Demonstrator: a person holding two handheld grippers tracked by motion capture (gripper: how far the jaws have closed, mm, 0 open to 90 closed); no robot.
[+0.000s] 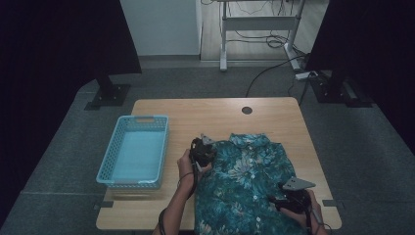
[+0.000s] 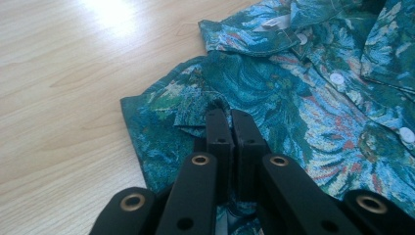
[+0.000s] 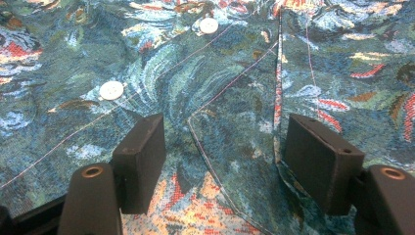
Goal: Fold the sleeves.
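Observation:
A teal floral button-up shirt (image 1: 244,181) lies flat on the right half of the wooden table (image 1: 195,115), collar toward the far side. My left gripper (image 1: 201,147) is at the shirt's left shoulder. In the left gripper view its jaws (image 2: 230,113) are pressed together with a puckered fold of the shirt (image 2: 293,98) pinched at their tips. My right gripper (image 1: 280,198) rests low on the shirt's right front near the table's near edge. Its jaws (image 3: 222,132) stand wide apart over the fabric (image 3: 220,73), with a seam and white buttons (image 3: 111,90) between and beyond them.
A light blue plastic basket (image 1: 105,171) sits on the table's left side, with nothing in it. A round cable hole (image 1: 246,110) lies at the table's far middle. Bare wood runs between the basket and the shirt.

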